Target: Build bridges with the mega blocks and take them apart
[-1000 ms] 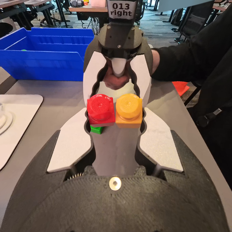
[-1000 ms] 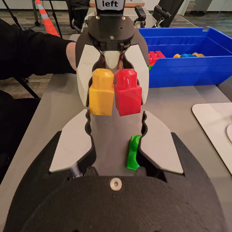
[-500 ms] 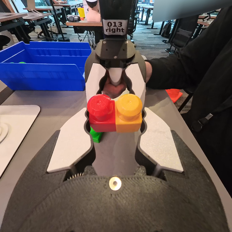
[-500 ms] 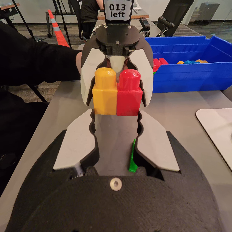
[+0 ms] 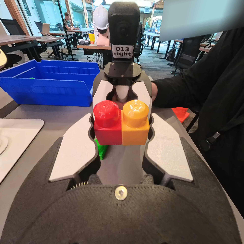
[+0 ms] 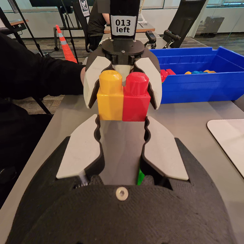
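Note:
A red block (image 5: 107,126) and an orange block (image 5: 134,126) stand side by side, touching, between two grippers that face each other. My right gripper (image 6: 122,118) is shut on the pair. Its pads press the orange block (image 6: 110,103) on one side and the red block (image 6: 136,104) on the other. Its white fingers (image 5: 100,89) show behind the blocks in the left wrist view. My left gripper (image 5: 121,118) is open around the same pair, and its fingers (image 6: 91,84) flare wider than the blocks. A green block (image 5: 101,149) lies on the grey table (image 5: 59,116), and also shows in the right wrist view (image 6: 140,176).
A blue bin (image 6: 198,89) with several loose blocks stands on the table behind the grippers; it also shows in the left wrist view (image 5: 46,92). A white mat (image 6: 231,138) lies at the table's side. A person's black sleeve (image 5: 198,85) reaches in. An orange cone (image 6: 66,48) stands on the floor. The grippers are tip to tip, or close to it.
The right jaws closed and pushed the red and orange blocks, which stood apart and tilted, squarely together. The left jaws stayed open. Both cameras now look more level.

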The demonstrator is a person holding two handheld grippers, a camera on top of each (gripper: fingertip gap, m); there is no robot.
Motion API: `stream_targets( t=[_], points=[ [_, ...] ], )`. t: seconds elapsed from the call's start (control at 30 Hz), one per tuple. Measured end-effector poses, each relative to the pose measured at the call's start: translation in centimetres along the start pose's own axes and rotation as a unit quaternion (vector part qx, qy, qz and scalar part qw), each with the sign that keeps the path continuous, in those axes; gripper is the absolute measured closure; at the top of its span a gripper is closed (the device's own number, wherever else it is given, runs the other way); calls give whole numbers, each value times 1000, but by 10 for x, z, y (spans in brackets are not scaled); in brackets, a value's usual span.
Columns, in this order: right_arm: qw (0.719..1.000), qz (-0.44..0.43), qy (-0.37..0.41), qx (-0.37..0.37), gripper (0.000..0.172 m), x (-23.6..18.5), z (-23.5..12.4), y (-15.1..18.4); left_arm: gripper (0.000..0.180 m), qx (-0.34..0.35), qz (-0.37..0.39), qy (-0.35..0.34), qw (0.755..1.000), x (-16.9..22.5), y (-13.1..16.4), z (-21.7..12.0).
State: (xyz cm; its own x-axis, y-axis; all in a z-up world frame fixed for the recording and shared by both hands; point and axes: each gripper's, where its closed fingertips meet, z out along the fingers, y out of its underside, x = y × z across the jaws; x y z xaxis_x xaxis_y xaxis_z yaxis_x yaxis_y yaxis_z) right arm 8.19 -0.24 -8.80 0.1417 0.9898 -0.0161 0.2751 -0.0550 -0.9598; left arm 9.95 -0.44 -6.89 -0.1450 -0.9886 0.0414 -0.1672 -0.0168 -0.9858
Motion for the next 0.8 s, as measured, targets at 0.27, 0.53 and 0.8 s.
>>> stream_targets(
  t=[0.27, 0.53, 0.8],
  points=[
    [1000, 1, 2, 23, 107, 0, -1, -6, 102, 30, -9, 2, 1000, 0, -9, -1],
    [999, -6, 5, 34, 107, -2, -1, -9, 101, 55, -13, 6, 998, 2, -17, 1],
    [999, -8, 8, 43, 107, -1, -3, -11, 100, 69, -17, 8, 997, 2, -19, 0]
  ],
)
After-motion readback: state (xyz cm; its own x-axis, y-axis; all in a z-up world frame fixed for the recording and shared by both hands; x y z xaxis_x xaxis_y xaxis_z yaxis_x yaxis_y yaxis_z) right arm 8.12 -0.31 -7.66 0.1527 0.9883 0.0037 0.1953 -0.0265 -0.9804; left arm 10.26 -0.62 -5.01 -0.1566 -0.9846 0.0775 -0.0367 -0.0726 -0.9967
